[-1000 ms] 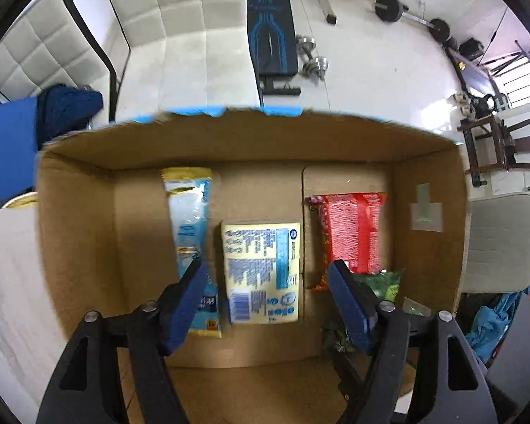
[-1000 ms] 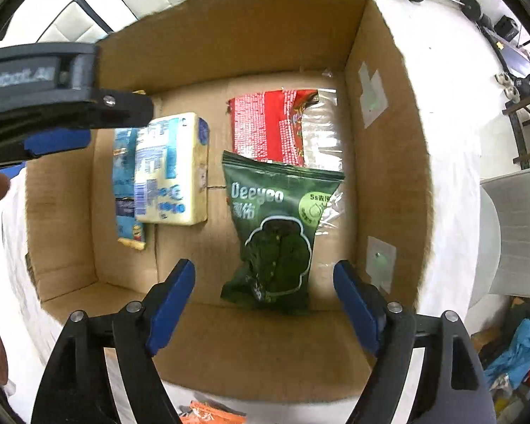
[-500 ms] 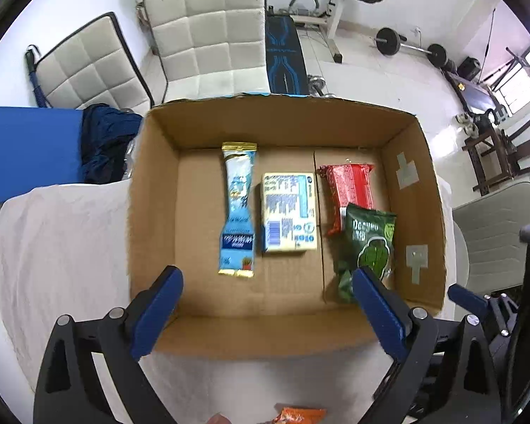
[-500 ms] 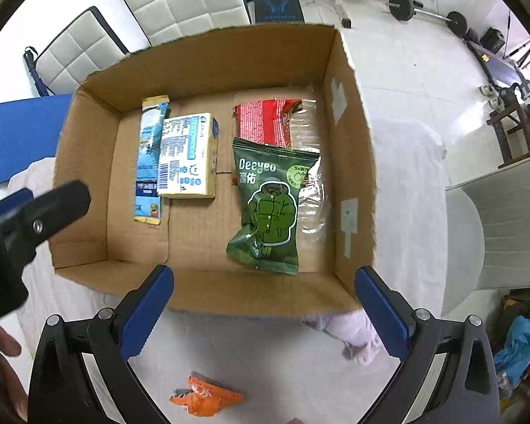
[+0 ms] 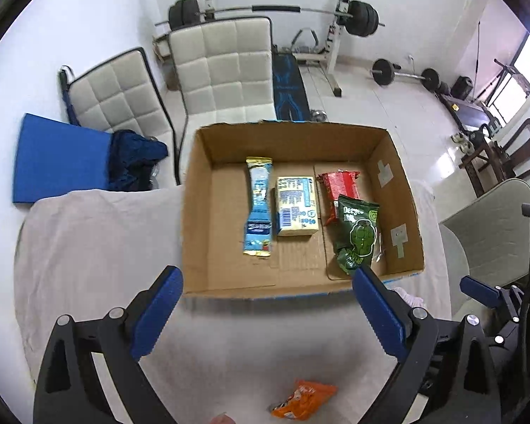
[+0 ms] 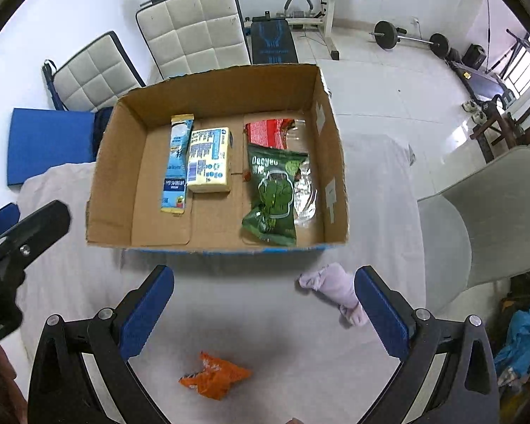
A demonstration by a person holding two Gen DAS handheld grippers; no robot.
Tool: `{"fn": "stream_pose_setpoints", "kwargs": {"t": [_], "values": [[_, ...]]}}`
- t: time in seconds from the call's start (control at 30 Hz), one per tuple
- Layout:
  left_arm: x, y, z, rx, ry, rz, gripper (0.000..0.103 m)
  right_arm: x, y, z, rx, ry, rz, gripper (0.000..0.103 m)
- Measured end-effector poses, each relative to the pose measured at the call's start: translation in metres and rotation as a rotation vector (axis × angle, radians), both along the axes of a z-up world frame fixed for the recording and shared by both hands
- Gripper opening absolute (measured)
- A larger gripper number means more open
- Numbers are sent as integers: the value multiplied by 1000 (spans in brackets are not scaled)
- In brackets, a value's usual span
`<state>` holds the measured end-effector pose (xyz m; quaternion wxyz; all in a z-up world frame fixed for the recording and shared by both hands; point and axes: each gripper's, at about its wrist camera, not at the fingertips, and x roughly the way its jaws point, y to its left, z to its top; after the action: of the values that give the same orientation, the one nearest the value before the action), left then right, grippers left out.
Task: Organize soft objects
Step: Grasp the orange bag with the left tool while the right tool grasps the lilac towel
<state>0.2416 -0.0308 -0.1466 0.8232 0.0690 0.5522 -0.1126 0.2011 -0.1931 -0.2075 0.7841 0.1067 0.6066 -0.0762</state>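
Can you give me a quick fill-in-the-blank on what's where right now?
1. The green packet lies inside the ____.
2. The orange packet lies on the white cloth, ____ the cardboard box.
3. Both the left hand-held gripper and the right hand-held gripper are ____.

Missing words: cardboard box; outside; open

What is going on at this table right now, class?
A person holds a hand-held gripper in each hand, both open and empty, over a cloth-covered table. The box already holds four packets: a blue one, a yellow one, a red one and a green one that overlaps the red. An orange packet and a lilac cloth lie outside, in front of the box, not yet packed.
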Motion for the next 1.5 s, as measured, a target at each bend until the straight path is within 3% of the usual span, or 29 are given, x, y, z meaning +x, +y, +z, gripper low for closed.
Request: {"fn": "stream_pose_setpoints", "kwargs": {"t": [0.13,0.23,0.33,0.53,0.73,0.83,1.03,1.27,1.3,1.37,1.5], "values": [[-32,5,1,27,-11,4,98,-35,-13,-2,30,13,-8,103],[-63,3,-17,65,16,-18,98,-62,-26,-11,48,35,-7,103],[-95,-2,-54,119,92,-34,98,-91,-38,-30,26,72,9,103],[-148,-18,-157,203,339,-80,98,-132,-56,-88,41,184,82,103],[-159,-35,-233,256,470,-101,98,-135,-69,-129,16,235,121,103],[-152,-38,-263,273,530,-95,79,-122,-74,-134,-5,226,142,103],[-126,-41,-263,228,507,-52,76,-73,-77,-146,-107,218,217,103],[-71,-34,-256,129,480,76,76,-20,-81,-193,-28,348,246,102],[-66,-34,-257,124,480,81,77,-18,-82,-198,-14,367,241,98],[-56,-37,-258,114,481,79,77,-20,-83,-209,-5,411,199,55],[-45,-42,-258,118,476,60,77,-34,-89,-211,91,445,57,43]]}}
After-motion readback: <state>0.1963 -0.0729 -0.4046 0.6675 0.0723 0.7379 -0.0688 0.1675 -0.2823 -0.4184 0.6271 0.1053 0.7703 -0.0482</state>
